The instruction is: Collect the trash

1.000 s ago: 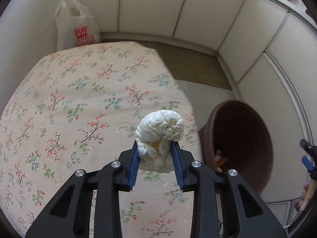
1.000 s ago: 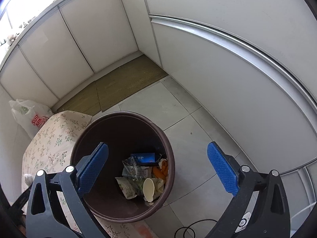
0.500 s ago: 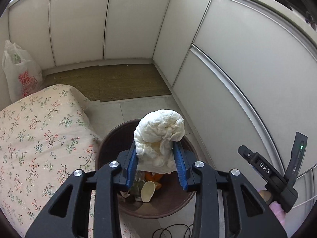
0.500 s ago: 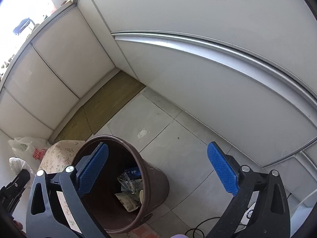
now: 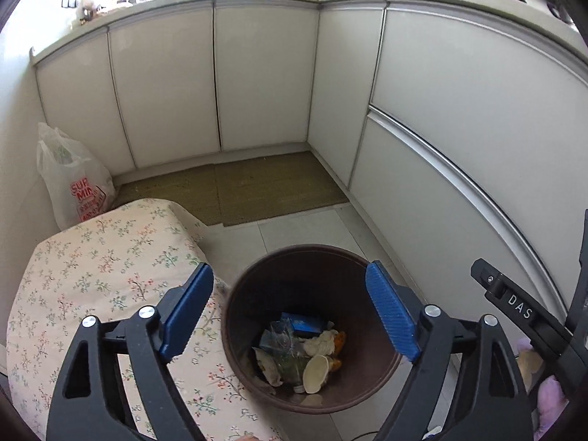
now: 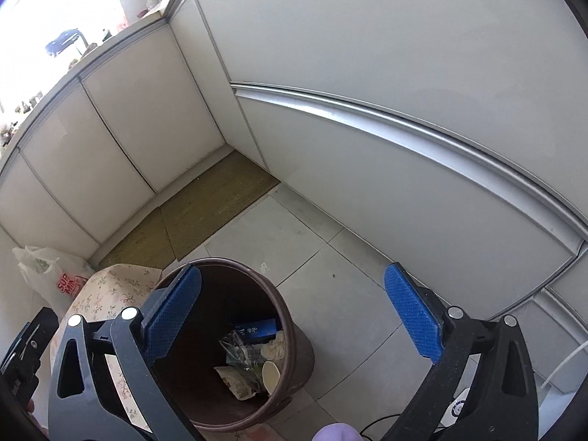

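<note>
The left gripper (image 5: 290, 308) has just been opening and stands wide over the round brown plastic bin (image 5: 257, 330), nothing between its blue pads; the crumpled white paper wad (image 5: 321, 343) lies inside among wrappers and a paper cup (image 5: 314, 373); the right gripper (image 6: 294, 316) also gapes empty above the bin, beside the floral-cloth table (image 5: 92, 275).

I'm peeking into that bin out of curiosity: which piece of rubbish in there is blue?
The flat blue packet at the far side of the brown bin. The crumpled white tissue, paper cup and clear wrapper beside it are pale.
</note>
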A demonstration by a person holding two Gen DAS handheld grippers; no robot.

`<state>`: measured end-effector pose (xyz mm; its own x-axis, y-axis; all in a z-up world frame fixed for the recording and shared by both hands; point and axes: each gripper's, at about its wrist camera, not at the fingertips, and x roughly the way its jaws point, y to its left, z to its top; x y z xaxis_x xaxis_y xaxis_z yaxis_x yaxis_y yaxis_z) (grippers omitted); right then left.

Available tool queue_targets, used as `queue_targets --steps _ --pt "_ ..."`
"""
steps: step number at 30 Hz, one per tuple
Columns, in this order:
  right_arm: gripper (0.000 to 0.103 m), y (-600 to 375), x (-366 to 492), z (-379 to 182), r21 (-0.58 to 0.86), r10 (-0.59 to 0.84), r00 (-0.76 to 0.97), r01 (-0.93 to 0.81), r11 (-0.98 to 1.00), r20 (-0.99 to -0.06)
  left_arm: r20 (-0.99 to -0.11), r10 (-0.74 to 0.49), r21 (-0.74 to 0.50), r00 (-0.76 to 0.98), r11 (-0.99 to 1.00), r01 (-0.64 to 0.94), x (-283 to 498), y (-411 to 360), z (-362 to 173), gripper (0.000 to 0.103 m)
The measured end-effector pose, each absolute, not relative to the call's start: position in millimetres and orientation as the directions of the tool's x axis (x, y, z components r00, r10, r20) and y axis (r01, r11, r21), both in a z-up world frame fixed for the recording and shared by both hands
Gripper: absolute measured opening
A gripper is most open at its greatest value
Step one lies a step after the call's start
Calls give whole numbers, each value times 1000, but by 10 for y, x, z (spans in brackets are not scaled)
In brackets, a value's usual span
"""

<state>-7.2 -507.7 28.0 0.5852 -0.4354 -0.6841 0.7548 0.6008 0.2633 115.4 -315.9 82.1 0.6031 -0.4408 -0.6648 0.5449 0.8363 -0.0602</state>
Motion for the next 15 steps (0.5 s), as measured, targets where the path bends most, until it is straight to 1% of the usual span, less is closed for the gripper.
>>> queue_targets --steps 3,10,15 --pt "96 -4863 -29 377 248 -449 610 733 634 -653 -636 -421 -21 646 847 531 1104 -2977 893 89" --pt "96 -4304 -14 546 200 -496 654 697 688 -572 -581 -386 -9 717 884 468 994 -2461 980 92" --pt "96 -3921 -37 587 181 -505 704 655 733 -500 -539 -308 25 784 925 380 875 -2088 965 96"
